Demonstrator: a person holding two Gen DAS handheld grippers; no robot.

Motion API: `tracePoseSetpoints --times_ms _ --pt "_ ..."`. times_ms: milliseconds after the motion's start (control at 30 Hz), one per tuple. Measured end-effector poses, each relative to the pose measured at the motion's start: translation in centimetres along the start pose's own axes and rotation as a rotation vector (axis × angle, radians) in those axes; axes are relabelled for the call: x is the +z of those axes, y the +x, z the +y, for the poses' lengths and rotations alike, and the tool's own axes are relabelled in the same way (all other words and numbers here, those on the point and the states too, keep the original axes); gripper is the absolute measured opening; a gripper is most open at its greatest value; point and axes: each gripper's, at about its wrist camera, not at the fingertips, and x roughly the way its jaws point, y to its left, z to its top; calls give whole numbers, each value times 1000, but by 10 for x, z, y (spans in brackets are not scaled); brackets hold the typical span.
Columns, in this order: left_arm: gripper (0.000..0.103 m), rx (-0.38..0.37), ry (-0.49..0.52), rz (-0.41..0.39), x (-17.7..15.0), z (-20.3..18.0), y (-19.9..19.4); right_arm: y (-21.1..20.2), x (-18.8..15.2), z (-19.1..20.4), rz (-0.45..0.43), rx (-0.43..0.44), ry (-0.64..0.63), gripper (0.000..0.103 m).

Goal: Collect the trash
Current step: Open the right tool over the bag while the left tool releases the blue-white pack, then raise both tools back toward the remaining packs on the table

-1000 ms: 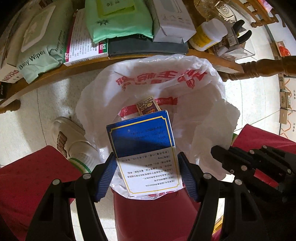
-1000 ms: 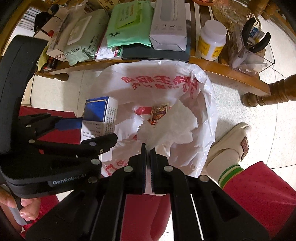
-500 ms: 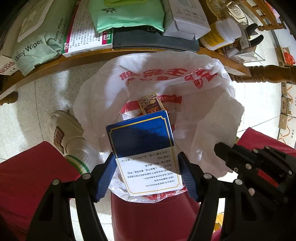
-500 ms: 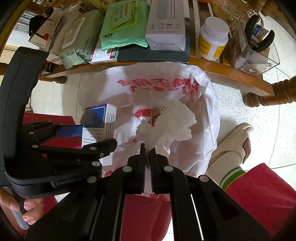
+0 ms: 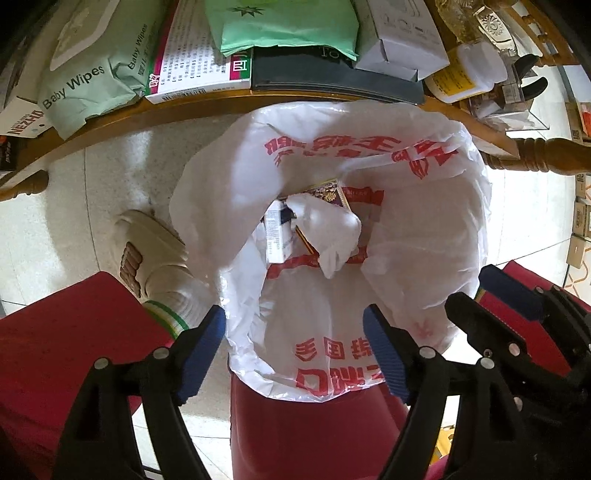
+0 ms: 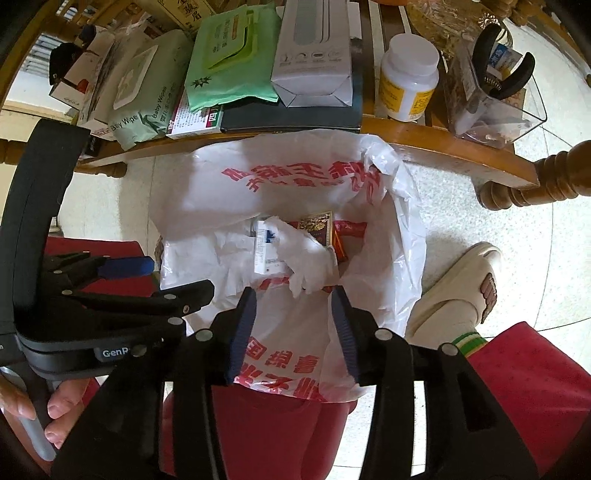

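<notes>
A white plastic bag with red print [image 5: 424,229] lines a red bin below me; it also shows in the right wrist view [image 6: 384,221]. Inside lie a blue-and-white box [image 5: 277,236], a crumpled white tissue [image 5: 332,232] and a dark red patterned box [image 5: 328,192]. The same box [image 6: 263,251], tissue [image 6: 306,258] and red box [image 6: 317,227] show in the right wrist view. My left gripper [image 5: 295,350] is open and empty above the bag's near rim. My right gripper [image 6: 291,332] is open and empty above the bag.
A low wooden table [image 5: 184,110] beyond the bag carries baby wipes [image 5: 81,81], a green pack [image 5: 288,26], a white carton [image 6: 314,55], a pill bottle [image 6: 406,85] and a clear box with pliers [image 6: 498,96]. A slippered foot [image 5: 147,254] stands left of the bin.
Both grippers opened. The blue-and-white box left my left gripper and the tissue left my right gripper; both now lie inside the bag.
</notes>
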Motion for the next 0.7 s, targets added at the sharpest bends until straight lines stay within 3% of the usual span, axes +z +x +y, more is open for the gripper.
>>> tracePoseSetpoints --times_ms 267,400,600,700 --pt "76 30 23 -33 -7 -5 -14 -12 -7 4 -23 -11 -13 48" --pt "80 24 40 -71 -22 -4 -37 -32 -16 7 -61 7 -17 59" --pt "81 26 66 -155 -66 3 -96 -102 -42 17 -164 28 -75 69" --pt "81 2 72 -173 -90 10 -137 -153 -52 22 -240 16 -132 79"
